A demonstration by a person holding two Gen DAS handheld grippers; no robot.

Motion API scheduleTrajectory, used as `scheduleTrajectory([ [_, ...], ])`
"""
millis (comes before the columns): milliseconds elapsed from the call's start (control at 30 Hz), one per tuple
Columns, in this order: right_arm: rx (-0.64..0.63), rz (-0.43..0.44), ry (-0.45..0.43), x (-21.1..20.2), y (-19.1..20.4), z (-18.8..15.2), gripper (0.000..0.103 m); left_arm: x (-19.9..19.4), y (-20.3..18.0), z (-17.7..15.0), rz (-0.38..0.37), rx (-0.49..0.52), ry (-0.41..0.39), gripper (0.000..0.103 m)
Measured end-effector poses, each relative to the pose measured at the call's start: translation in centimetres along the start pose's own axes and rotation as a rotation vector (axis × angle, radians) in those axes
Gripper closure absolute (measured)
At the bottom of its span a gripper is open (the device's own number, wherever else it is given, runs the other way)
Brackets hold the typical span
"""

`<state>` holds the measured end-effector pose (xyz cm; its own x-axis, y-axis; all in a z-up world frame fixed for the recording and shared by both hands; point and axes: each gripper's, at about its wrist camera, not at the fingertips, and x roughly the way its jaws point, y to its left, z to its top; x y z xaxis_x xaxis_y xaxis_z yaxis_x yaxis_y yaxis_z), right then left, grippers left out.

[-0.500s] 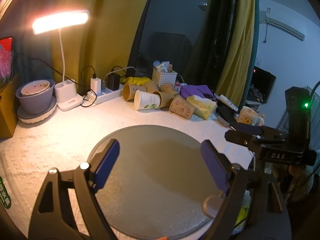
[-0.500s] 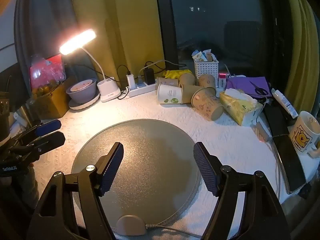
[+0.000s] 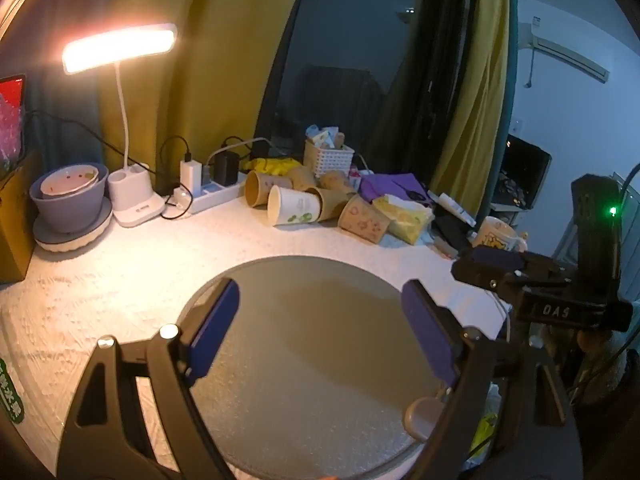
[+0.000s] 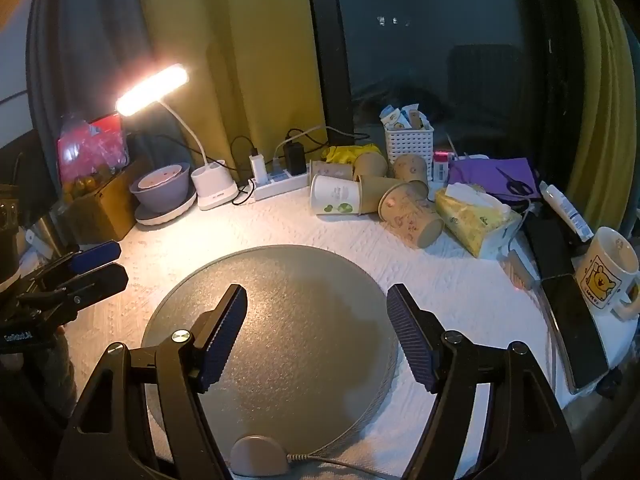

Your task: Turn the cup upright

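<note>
Several paper cups lie on their sides in a cluster at the back of the table. A white cup with green leaves (image 3: 294, 210) (image 4: 335, 200) lies with its mouth to the left. A brown patterned cup (image 3: 363, 224) (image 4: 412, 220) lies nearest the front. My left gripper (image 3: 320, 332) is open and empty above the round grey mat (image 3: 312, 400). My right gripper (image 4: 316, 332) is open and empty above the same mat (image 4: 280, 360). Each gripper shows at the edge of the other's view.
A lit desk lamp (image 3: 120, 48) stands at the back left beside stacked bowls (image 3: 70, 200) and a power strip (image 3: 208, 196). A tissue pack (image 4: 476, 220), phones (image 4: 576, 328) and a bear mug (image 4: 608, 276) sit at the right. A white basket (image 4: 408, 140) stands behind the cups.
</note>
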<state>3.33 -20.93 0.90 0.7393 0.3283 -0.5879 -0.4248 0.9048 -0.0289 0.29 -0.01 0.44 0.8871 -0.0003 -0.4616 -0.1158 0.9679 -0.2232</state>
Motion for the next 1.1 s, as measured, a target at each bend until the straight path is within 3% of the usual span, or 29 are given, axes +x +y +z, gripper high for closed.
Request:
scheduleTrajectory([
  [1100,-0.001,-0.009,-0.008,-0.16,0.03,0.11,0.028,-0.19,0.02,0.28,-0.009,0.003,-0.003,0.018],
])
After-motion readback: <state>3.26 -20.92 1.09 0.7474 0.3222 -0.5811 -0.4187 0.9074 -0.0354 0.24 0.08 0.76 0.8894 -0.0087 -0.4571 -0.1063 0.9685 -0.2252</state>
